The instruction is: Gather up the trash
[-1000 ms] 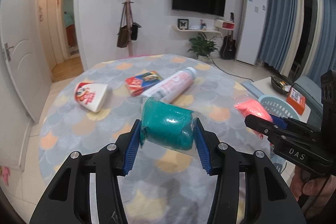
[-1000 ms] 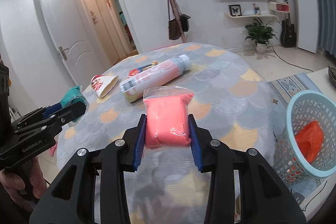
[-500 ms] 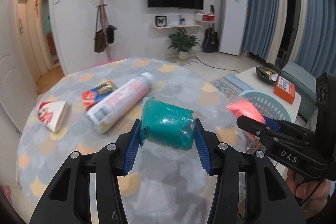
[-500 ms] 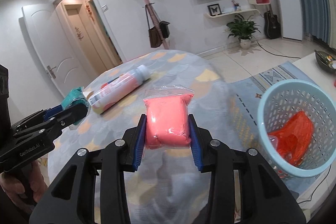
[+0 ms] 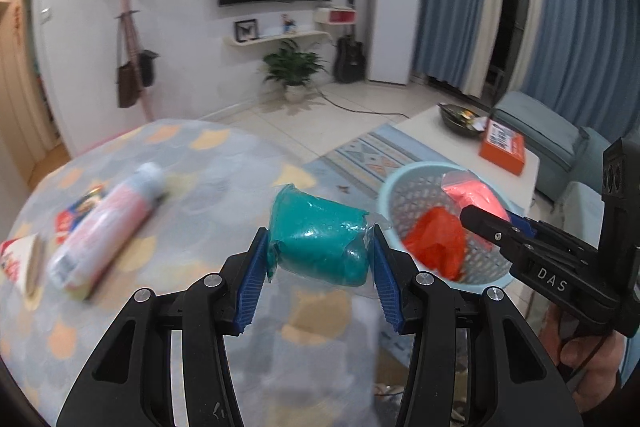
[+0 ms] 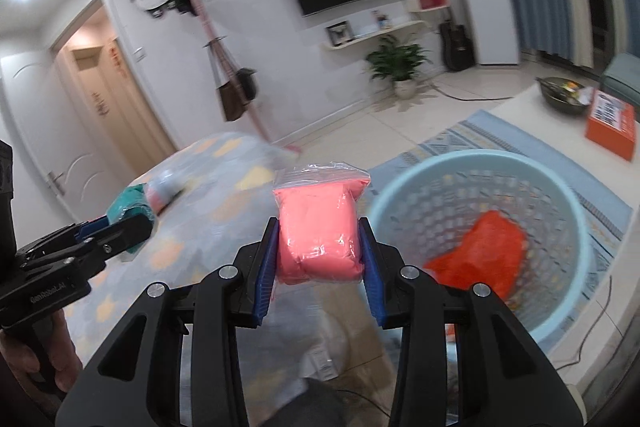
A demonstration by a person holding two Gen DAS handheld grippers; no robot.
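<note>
- Teal, soft, lumpy dough sealed in a clear plastic bag is sitting pinched between the blue ribbed pads of the left gripper, whose jaws are standing about half apart and pressing both sides of the bag.
- Pink dough in a clear zip bag is being squeezed the same way by the right gripper, its jaws a little narrower and the bag's sealed top sticking up free.
- Both bags are hanging in the air beside a pale blue perforated plastic basket, which is sitting at about three o'clock from the right gripper, with crumpled orange-red plastic already lying inside.
- I am judging this as the carrying step: two pieces of trash are lifted and nearing the basket, neither yet over its mouth.
- Next, each claw is needing to come over the opening and then spread its jaws, the right one being nearer.
- Round table under a grey and peach scale-patterned cloth is holding more trash at about ten o'clock from the left gripper: a pink and white cylindrical bottle lying on its side, with a red and blue packet touching it.
- Around them, a wall television, a potted plant, a white fridge and blue curtains are filling the room.
</note>
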